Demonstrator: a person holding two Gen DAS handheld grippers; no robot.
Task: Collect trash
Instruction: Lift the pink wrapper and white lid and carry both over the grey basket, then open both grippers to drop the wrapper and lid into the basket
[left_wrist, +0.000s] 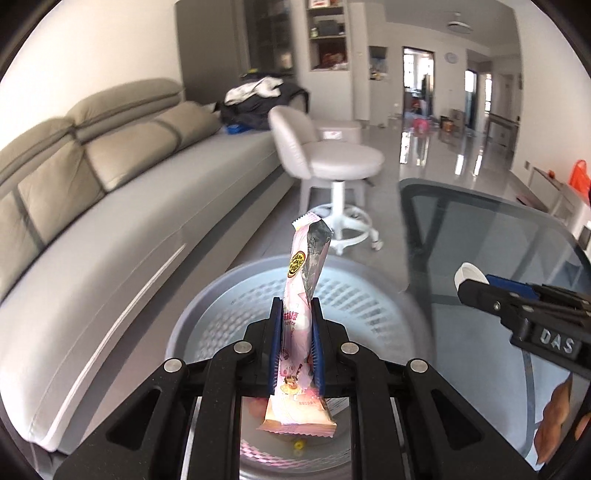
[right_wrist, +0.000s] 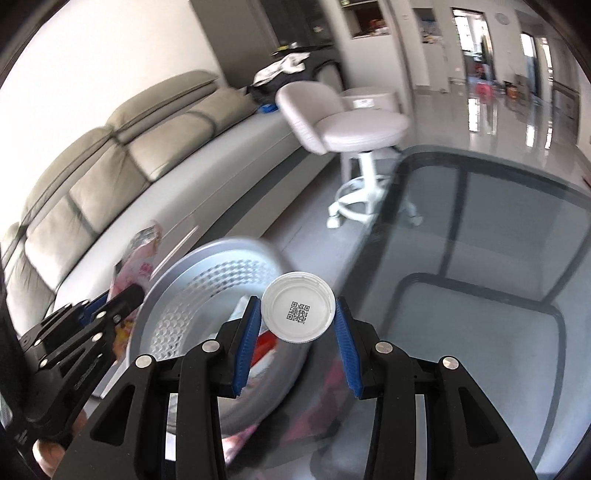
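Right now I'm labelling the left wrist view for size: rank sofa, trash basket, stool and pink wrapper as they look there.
1. sofa
2. trash basket
3. and 4. stool and pink wrapper look alike in size; the wrapper is also nearer, clamped in the left gripper, so I won't rank them.

Left gripper (left_wrist: 296, 306) narrowly clamped; right gripper (right_wrist: 297, 308) wider, gripping

Below you, the round grey perforated plastic basket (left_wrist: 236, 314) stands open at the top, its mouth unobstructed. The dark glass table (right_wrist: 498, 258) edge crowds its right side, the long grey sofa (left_wrist: 122, 229) its left. A white swivel stool (left_wrist: 332, 162) stands beyond.
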